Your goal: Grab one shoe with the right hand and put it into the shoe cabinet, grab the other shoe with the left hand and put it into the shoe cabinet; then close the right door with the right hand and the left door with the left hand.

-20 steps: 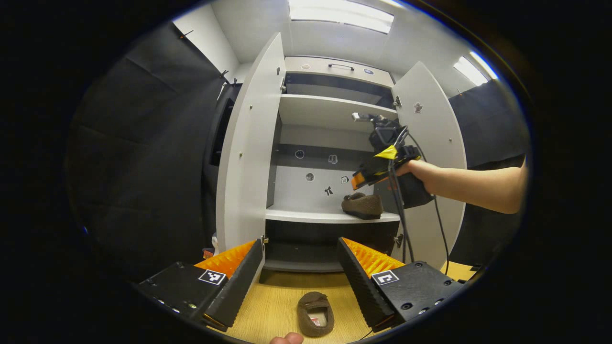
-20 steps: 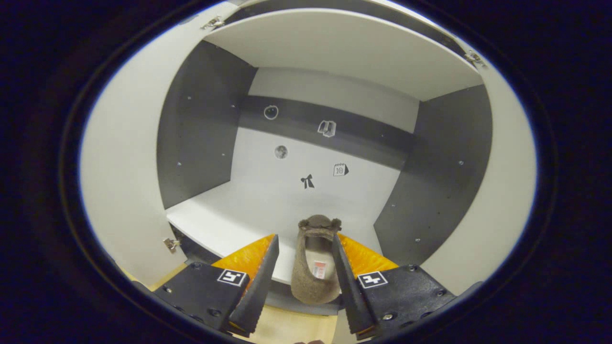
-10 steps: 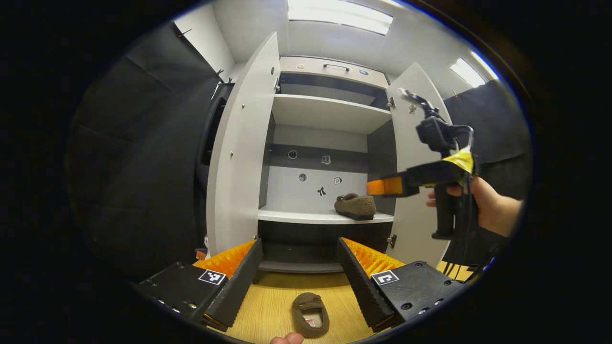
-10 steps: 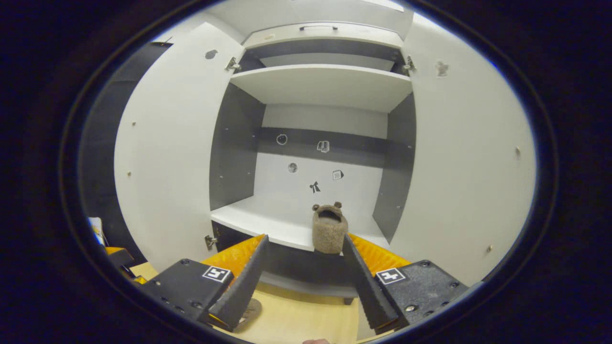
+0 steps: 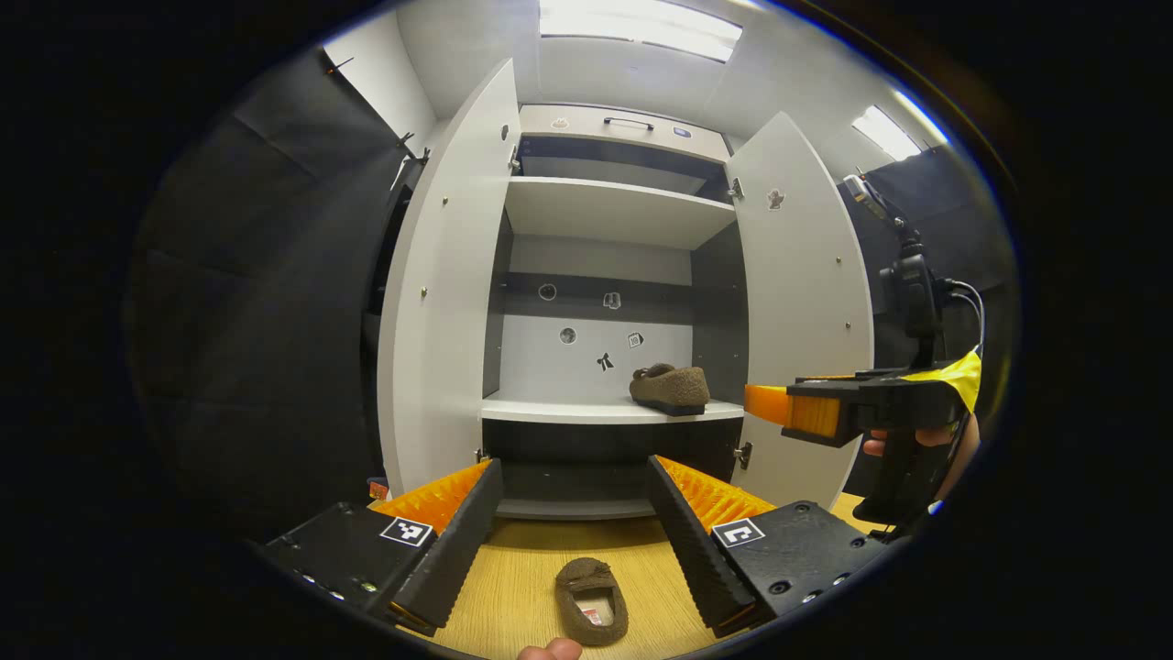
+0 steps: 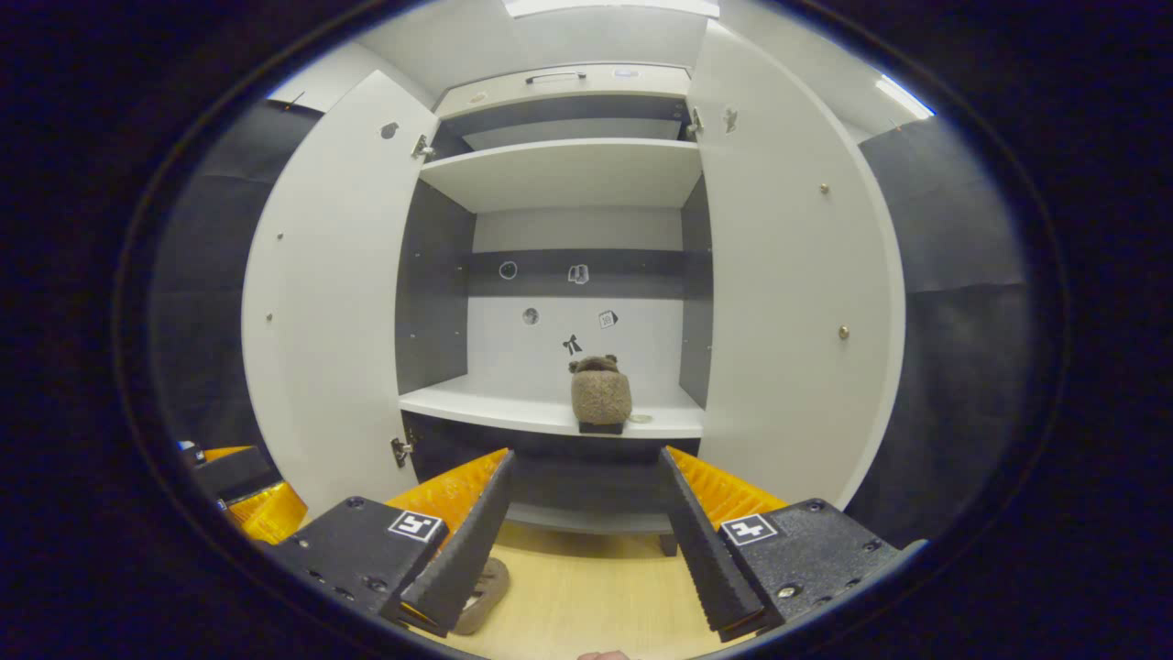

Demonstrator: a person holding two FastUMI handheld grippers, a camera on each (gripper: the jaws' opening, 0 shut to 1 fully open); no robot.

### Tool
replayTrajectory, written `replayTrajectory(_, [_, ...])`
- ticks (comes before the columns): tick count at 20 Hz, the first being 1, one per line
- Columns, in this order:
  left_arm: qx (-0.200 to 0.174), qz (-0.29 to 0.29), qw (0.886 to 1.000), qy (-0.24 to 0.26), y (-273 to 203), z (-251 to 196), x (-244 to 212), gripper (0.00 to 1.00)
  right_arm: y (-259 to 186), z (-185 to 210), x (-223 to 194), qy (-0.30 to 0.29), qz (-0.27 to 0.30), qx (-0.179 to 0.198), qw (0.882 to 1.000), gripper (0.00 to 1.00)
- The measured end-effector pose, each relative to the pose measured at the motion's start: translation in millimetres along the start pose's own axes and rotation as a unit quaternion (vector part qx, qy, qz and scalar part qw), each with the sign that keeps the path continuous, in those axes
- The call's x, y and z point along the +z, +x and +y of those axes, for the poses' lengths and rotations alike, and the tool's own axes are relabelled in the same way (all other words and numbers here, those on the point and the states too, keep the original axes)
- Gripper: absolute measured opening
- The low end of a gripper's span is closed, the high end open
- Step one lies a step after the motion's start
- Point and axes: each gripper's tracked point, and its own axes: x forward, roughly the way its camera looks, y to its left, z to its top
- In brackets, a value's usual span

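Two tongs are in play, both with fingers spread wide and nothing between them: the left tongs [image 5: 573, 536] hang low over the wooden floor [image 5: 513, 587], and the right tongs [image 6: 586, 536] face the shoe cabinet [image 6: 568, 174] from a short way back. In the left gripper view the right tongs [image 5: 779, 408] also show at the far right, held level in a hand [image 5: 916, 440], beside the right door [image 5: 797, 302]. Two brown shoes can be counted: one shoe on the shelf [image 5: 671, 387] toward the right side of the lower white shelf [image 5: 550, 412], and one shoe on the floor [image 5: 591, 600], lying between the spread fingers of the left tongs in its view, near the cabinet's foot. In the right gripper view the shelved shoe [image 6: 600, 394] sits heel-on at the shelf's front edge. Two doors stand open, the left door [image 5: 440, 293] and the right door. Five small stickers dot the cabinet's back wall [image 6: 550, 330].
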Motion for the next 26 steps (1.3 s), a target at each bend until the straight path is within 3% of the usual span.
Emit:
replayTrajectory(4, [-0.008, 0.009, 1.0, 0.005, -4, -7, -8, 0.95, -19, -12, -19, -0.016, -0.011, -0.024, 1.0, 0.95])
replayTrajectory(9, [-0.011, 0.033, 0.999, 0.009, -7, -12, -27, 0.95, -53, -15, -70, -0.019, 0.006, -0.042, 0.999, 1.0])
replayTrajectory(11, [-0.009, 0.045, 0.999, 0.008, -7, -12, -37, 0.95, -63, -16, -87, -0.015, 0.014, -0.049, 0.999, 0.95])
replayTrajectory(18, [-0.001, 0.104, 0.995, 0.006, 8, 0, -66, 0.95, -72, -29, -88, -0.002, 0.012, -0.059, 0.998, 0.96])
replayTrajectory(21, [-0.012, 0.186, 0.982, 0.004, 16, 5, -110, 0.95, -72, -32, -88, -0.002, 0.014, -0.058, 0.998, 0.95])
replayTrajectory(26, [-0.033, 0.295, 0.953, -0.059, 24, 4, -185, 0.95, -75, -40, -92, -0.002, 0.019, -0.062, 0.998, 0.95])
